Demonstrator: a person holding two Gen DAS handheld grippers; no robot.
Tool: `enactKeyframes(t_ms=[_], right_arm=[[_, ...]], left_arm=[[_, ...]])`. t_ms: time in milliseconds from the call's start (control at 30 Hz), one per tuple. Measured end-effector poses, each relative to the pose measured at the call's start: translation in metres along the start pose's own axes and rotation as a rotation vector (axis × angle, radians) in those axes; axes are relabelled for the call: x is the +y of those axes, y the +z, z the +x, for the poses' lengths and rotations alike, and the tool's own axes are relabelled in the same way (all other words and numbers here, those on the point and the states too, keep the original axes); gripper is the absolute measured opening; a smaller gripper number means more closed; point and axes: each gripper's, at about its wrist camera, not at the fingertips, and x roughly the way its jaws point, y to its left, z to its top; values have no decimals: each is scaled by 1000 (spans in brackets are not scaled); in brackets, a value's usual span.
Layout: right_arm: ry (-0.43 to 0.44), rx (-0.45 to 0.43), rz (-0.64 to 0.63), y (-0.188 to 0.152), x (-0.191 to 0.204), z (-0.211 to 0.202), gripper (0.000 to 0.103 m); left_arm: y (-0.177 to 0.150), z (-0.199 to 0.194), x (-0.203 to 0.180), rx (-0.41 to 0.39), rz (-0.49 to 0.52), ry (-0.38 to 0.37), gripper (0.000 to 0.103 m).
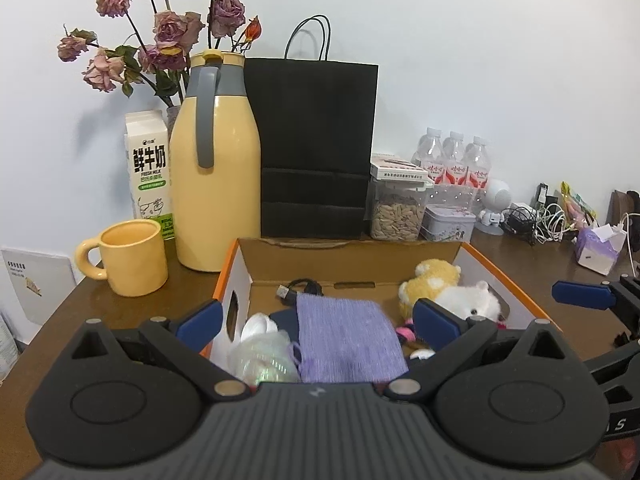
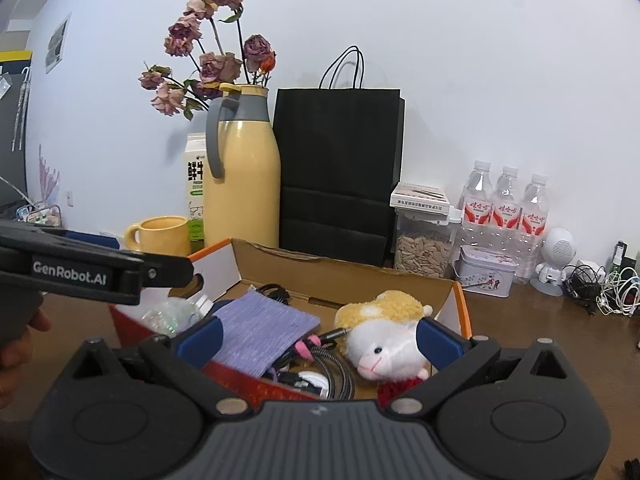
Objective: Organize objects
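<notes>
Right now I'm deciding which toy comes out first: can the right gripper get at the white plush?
Probably yes. The right gripper is open just above the box, and the white plush lies on top, uncovered, by its right finger.

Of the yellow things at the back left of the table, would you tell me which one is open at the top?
The yellow mug, which shows its open rim; the tall yellow jug beside it has its lid on.

Milk carton (image 2: 195, 184) half hidden behind the yellow flask (image 2: 242, 168), vase (image 1: 173, 114) mostly covered too, cable tangle (image 2: 600, 284) too small to sort, box (image 1: 472, 258) front blocked by left gripper (image 1: 318, 320)
</notes>
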Motion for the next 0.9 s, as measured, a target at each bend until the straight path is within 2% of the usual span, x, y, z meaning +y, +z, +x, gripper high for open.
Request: enactKeyframes(t_ms=[533,900], right_arm=[[4,33,-17,-33,23,-67,103],[7,74,8,-69,34,-94,103]], left_arm=[[-46,-66,4,63,-4,10,103],[-87,-85,-7,141,18,-17,103]])
